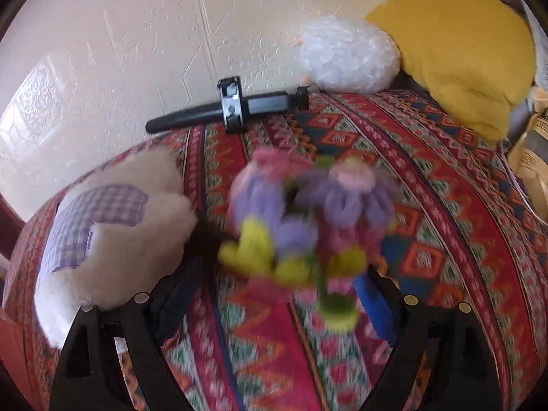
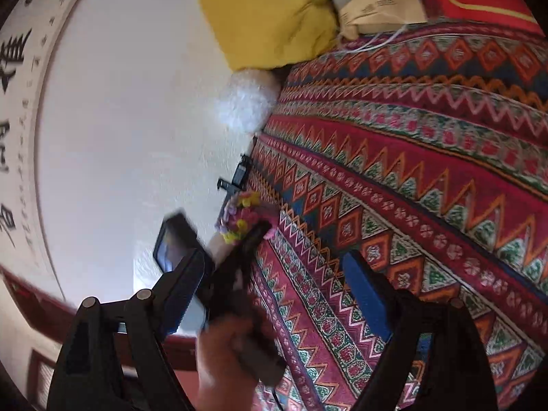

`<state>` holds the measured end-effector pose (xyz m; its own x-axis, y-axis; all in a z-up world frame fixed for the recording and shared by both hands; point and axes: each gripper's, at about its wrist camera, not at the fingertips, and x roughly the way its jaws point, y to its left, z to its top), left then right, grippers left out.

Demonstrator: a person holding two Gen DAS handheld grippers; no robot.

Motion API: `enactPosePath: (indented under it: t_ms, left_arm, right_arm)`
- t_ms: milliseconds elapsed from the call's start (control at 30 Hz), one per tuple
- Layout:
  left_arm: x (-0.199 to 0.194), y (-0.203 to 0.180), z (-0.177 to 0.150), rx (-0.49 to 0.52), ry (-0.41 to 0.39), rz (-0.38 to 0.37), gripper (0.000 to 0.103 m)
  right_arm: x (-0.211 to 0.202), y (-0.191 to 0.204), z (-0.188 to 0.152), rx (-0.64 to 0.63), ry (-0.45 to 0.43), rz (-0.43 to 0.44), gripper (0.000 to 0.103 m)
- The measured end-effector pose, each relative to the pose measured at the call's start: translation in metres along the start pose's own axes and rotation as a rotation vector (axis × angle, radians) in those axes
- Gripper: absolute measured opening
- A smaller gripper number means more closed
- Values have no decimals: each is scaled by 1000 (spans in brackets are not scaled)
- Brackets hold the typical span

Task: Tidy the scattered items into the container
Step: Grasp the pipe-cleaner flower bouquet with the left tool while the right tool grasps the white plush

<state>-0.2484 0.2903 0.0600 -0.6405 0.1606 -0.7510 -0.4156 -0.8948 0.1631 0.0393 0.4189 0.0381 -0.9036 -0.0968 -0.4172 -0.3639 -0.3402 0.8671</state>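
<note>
At the bottom of the left wrist view, the left gripper (image 1: 279, 294) has its fingers spread wide, a blurred bunch of fuzzy flowers (image 1: 308, 226) sitting between and just beyond them; whether they pinch it I cannot tell. The flowers look like soft pipe-cleaner blooms in purple, pink and yellow-green, probably the item being collected. In the right wrist view the right gripper (image 2: 274, 294) is released, grasping nothing, over the woven patterned bedspread (image 2: 428, 178). Left of centre lies a plush white cushion (image 1: 113, 233) with a checked patch. Farther up, a black handle (image 1: 226, 109) rests against the wall, beside a yellow pillow (image 1: 459, 48). No container is visible.
</note>
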Motion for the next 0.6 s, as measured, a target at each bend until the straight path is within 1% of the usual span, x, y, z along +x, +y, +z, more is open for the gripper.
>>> enactPosePath:
  t_ms: [33, 67, 100, 133, 200, 267, 333, 367, 433, 500, 567, 600]
  left_arm:
    - [1, -3, 4, 14, -10, -4, 88]
    - [-2, -4, 7, 19, -24, -33, 69]
    - [-5, -3, 9, 16, -20, -59, 61]
    - [-9, -1, 9, 7, -9, -69, 60]
    - [-26, 11, 6, -25, -31, -84, 59]
    - [-57, 31, -5, -70, -53, -136, 59]
    - [-99, 55, -25, -118, -95, -202, 59]
    - [-127, 71, -40, -140, -125, -228, 59]
    - [-184, 111, -78, -202, -183, -253, 59]
    - [-237, 161, -116, -283, -235, -217, 59]
    - [-284, 218, -155, -384, -281, -138, 60]
    - [-303, 245, -172, -437, -297, -93, 60]
  right_arm:
    - [4, 0, -2, -19, 8, -7, 84]
    - [6, 2, -5, -42, 14, -18, 84]
    - [8, 4, -7, -62, 13, -34, 84]
    - [10, 7, -9, -83, 13, -48, 84]
    - [10, 9, -12, -103, 11, -64, 84]
    - [10, 6, -12, -93, 4, -61, 84]
    - [6, 0, -9, -76, -13, -62, 84]
    - [2, -2, -7, -65, -27, -65, 84]
    - [-4, -7, -4, -47, -54, -70, 84]
    - [-5, -9, -4, -31, -60, -69, 84]
    - [-5, -4, -8, -36, -42, -63, 84]
    - [-1, 2, -14, -59, -23, -59, 84]
